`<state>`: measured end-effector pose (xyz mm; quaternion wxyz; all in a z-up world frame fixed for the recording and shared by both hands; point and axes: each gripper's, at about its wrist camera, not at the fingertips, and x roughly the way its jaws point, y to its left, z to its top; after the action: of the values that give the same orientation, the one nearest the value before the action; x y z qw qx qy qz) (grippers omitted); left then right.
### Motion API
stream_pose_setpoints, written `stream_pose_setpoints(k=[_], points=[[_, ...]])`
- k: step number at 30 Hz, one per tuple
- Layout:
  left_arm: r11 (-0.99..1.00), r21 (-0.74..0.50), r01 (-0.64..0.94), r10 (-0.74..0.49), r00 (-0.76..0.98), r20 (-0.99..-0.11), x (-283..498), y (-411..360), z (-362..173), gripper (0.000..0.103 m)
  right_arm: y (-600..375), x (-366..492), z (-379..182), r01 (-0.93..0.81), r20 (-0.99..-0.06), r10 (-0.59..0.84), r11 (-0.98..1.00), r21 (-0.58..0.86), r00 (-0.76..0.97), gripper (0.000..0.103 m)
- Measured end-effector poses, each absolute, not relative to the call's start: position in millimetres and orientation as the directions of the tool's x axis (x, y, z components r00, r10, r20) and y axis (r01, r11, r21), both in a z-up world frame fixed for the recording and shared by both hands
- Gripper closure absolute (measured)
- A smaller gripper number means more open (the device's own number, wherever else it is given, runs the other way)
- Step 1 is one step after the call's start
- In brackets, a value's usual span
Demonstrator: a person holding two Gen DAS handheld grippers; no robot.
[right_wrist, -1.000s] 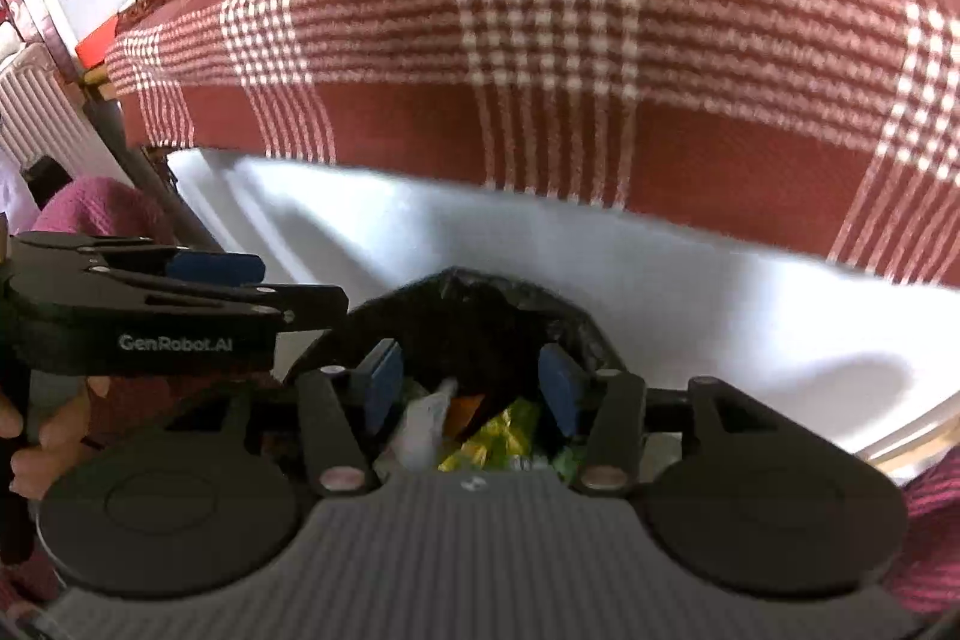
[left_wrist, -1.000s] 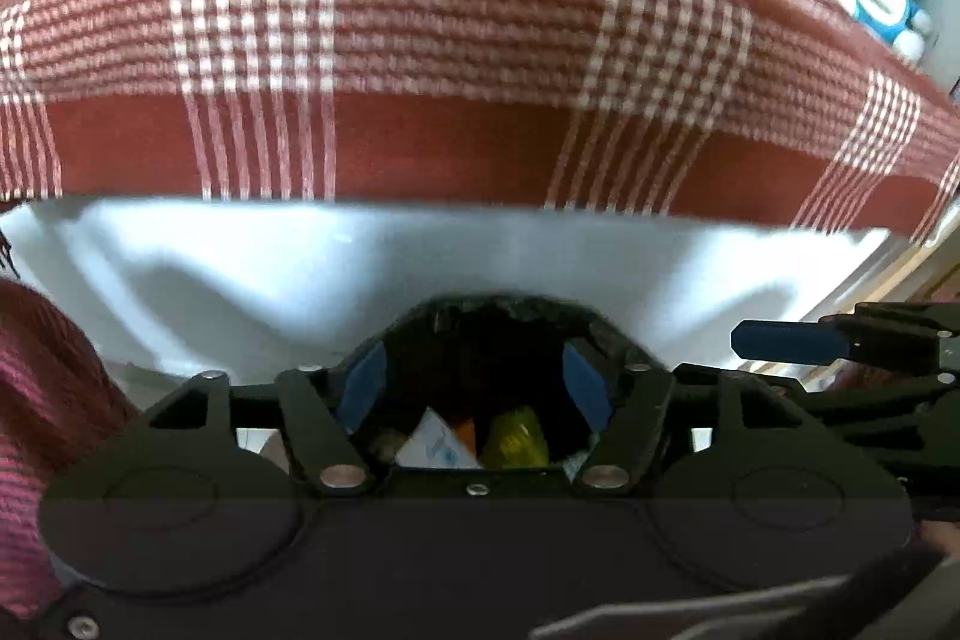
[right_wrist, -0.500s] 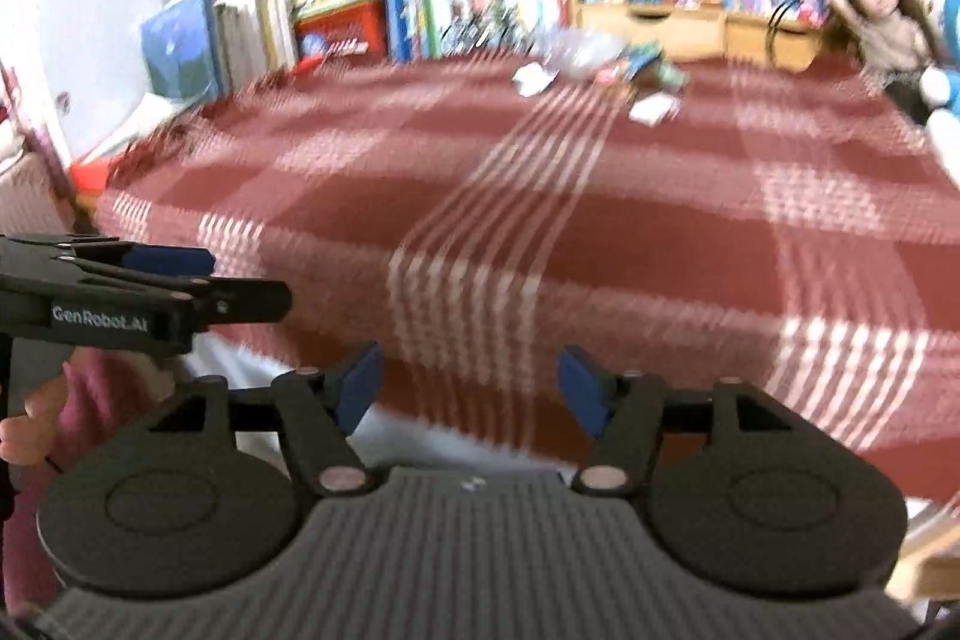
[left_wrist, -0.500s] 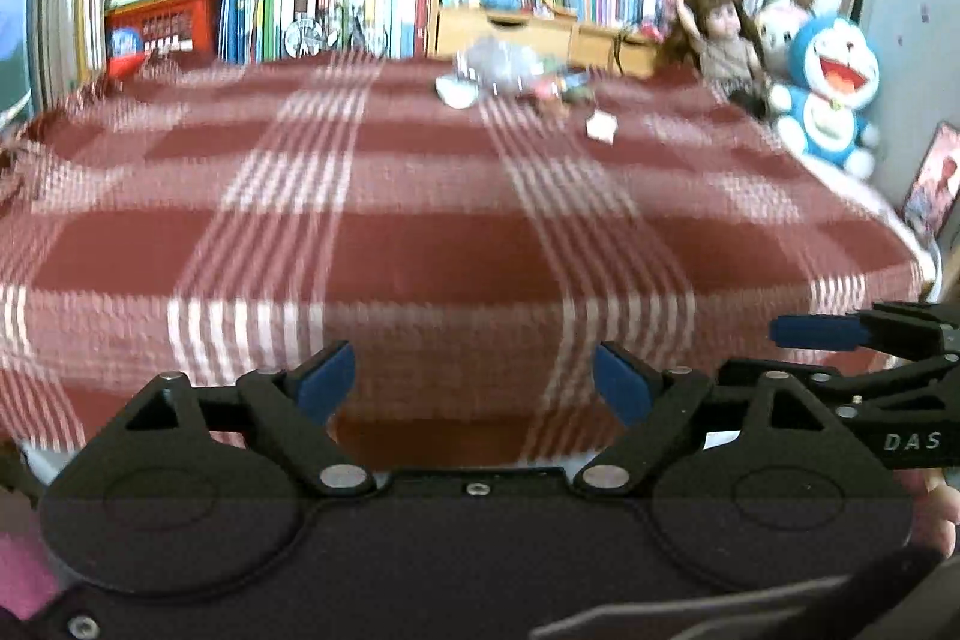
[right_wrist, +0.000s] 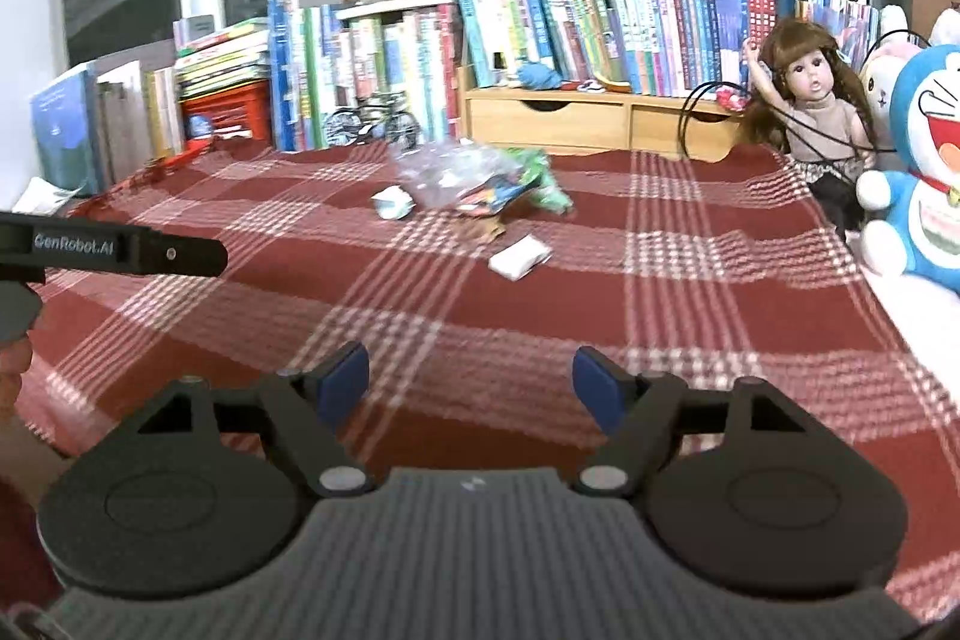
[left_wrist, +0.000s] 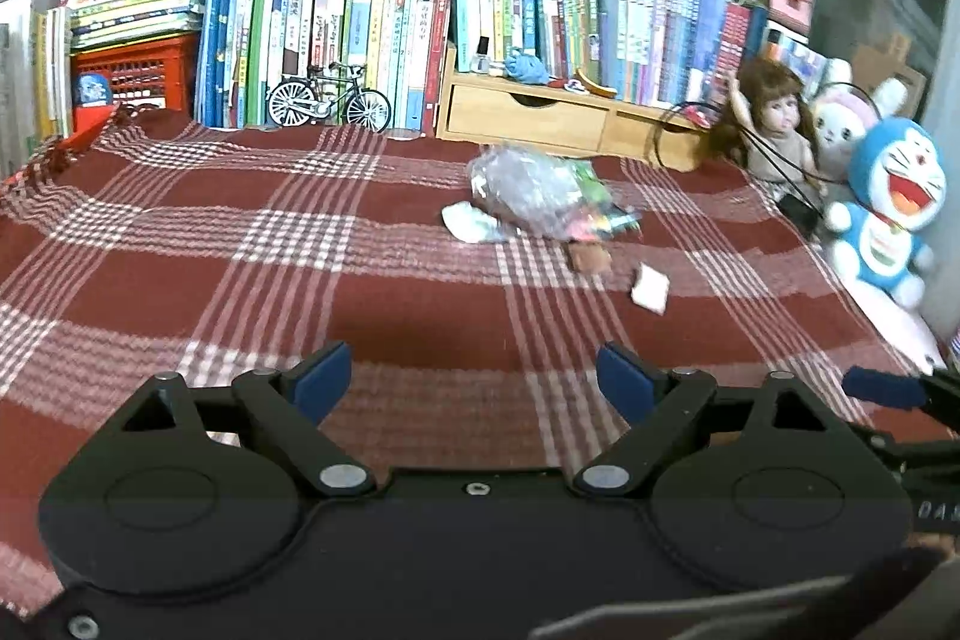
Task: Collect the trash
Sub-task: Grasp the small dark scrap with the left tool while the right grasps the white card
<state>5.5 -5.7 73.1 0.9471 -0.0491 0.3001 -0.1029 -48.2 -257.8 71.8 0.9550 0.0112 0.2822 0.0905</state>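
A pile of trash lies far across the red plaid tablecloth (left_wrist: 240, 292): a clear plastic bag (left_wrist: 528, 187) (right_wrist: 444, 172) stuffed with colourful wrappers, a white crumpled scrap (left_wrist: 465, 223) (right_wrist: 393, 203), a brown scrap (left_wrist: 591, 256) and a small white packet (left_wrist: 650, 287) (right_wrist: 519, 256). My left gripper (left_wrist: 474, 379) hovers open over the near part of the cloth, well short of the pile. My right gripper (right_wrist: 471, 385) is open too, empty, likewise near the front. A green wrapper (right_wrist: 540, 184) sticks out of the pile.
Books (left_wrist: 360, 22) line the back, with a model bicycle (left_wrist: 327, 100), a red crate (left_wrist: 129, 70) and a wooden drawer box (left_wrist: 540, 115). A doll (right_wrist: 816, 112) and a blue plush toy (left_wrist: 888, 208) stand at the right edge.
Both grippers have risen from the black trash bag below the table edge to above the tabletop, and now face the trash pile. Both sets of jaws have widened.
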Motion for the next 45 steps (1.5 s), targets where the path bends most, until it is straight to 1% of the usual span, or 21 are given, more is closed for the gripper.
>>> stream_pose_setpoints(k=[6,11,14,20,24,27,28,29,30,31,32,33,34,35,36,37,38,45], points=[[0.987,-0.113,0.114,-0.158,0.811,-0.563,76.7,-26.2,51.0,0.015,-266.2,0.1,64.9,-0.149,-0.545,0.166,0.986,0.076,0.822,0.019],[0.984,-0.164,0.072,-0.155,0.796,-0.585,130.9,-34.8,29.2,0.014,-269.7,39.2,52.7,-0.150,-0.565,0.164,0.986,0.071,0.808,0.019],[0.987,-0.160,0.032,-0.123,0.792,-0.598,153.3,-39.5,17.1,0.014,-268.8,56.8,45.2,-0.154,-0.581,0.162,0.986,0.064,0.798,0.019],[0.996,-0.089,-0.005,-0.049,0.798,-0.601,193.7,-52.3,-1.6,0.014,-265.2,86.6,31.6,-0.170,-0.609,0.171,0.984,0.059,0.775,0.019],[0.993,-0.108,-0.038,-0.035,0.797,-0.604,216.3,-54.0,-9.1,0.015,-265.9,107.0,23.9,-0.165,-0.625,0.176,0.983,0.077,0.761,0.019],[0.988,-0.136,-0.066,-0.029,0.799,-0.601,230.5,-51.9,-13.2,0.020,-265.8,120.5,19.7,-0.167,-0.634,0.192,0.981,0.099,0.749,0.020],[0.988,-0.140,-0.068,-0.030,0.799,-0.600,233.8,-52.0,-13.8,0.025,-265.2,123.5,18.1,-0.172,-0.637,0.199,0.980,0.104,0.745,0.021],[0.987,-0.143,-0.069,-0.030,0.801,-0.597,235.8,-51.8,-13.9,0.033,-264.0,126.6,16.3,-0.181,-0.642,0.206,0.978,0.106,0.738,0.023],[0.987,-0.145,-0.071,-0.030,0.804,-0.594,236.4,-51.7,-13.6,0.039,-262.5,129.0,14.5,-0.190,-0.647,0.213,0.976,0.107,0.732,0.026],[0.987,-0.146,-0.071,-0.030,0.805,-0.593,237.3,-51.4,-13.6,0.052,-260.6,130.6,13.0,-0.196,-0.650,0.217,0.975,0.105,0.728,0.029],[0.987,-0.147,-0.069,-0.032,0.804,-0.593,237.6,-51.1,-13.4,0.067,-258.5,131.6,11.9,-0.203,-0.651,0.219,0.974,0.101,0.727,0.037],[0.987,-0.147,-0.070,-0.032,0.804,-0.594,238.1,-50.6,-13.4,0.076,-255.9,131.9,11.4,-0.209,-0.648,0.218,0.973,0.093,0.729,0.045],[0.986,-0.151,-0.066,-0.038,0.801,-0.598,238.6,-50.1,-13.5,0.091,-254.3,131.5,11.7,-0.213,-0.646,0.217,0.973,0.086,0.732,0.049],[0.986,-0.159,-0.056,-0.051,0.800,-0.598,238.5,-49.2,-13.5,0.095,-253.3,130.7,12.2,-0.215,-0.643,0.217,0.973,0.082,0.734,0.055],[0.985,-0.162,-0.052,-0.056,0.802,-0.595,237.0,-48.7,-12.9,0.097,-253.3,129.5,13.0,-0.216,-0.640,0.220,0.973,0.086,0.737,0.055],[0.986,-0.160,-0.051,-0.054,0.804,-0.593,235.2,-48.6,-12.3,0.101,-253.7,128.1,13.7,-0.218,-0.636,0.226,0.972,0.093,0.738,0.055],[0.986,-0.157,-0.049,-0.054,0.804,-0.592,232.8,-48.4,-11.4,0.102,-253.8,126.0,14.3,-0.219,-0.633,0.230,0.971,0.097,0.739,0.056],[0.992,-0.124,0.005,-0.075,0.822,-0.564,196.1,-44.1,1.0,0.103,-254.0,103.0,22.3,-0.233,-0.615,0.238,0.968,0.089,0.752,0.056]])
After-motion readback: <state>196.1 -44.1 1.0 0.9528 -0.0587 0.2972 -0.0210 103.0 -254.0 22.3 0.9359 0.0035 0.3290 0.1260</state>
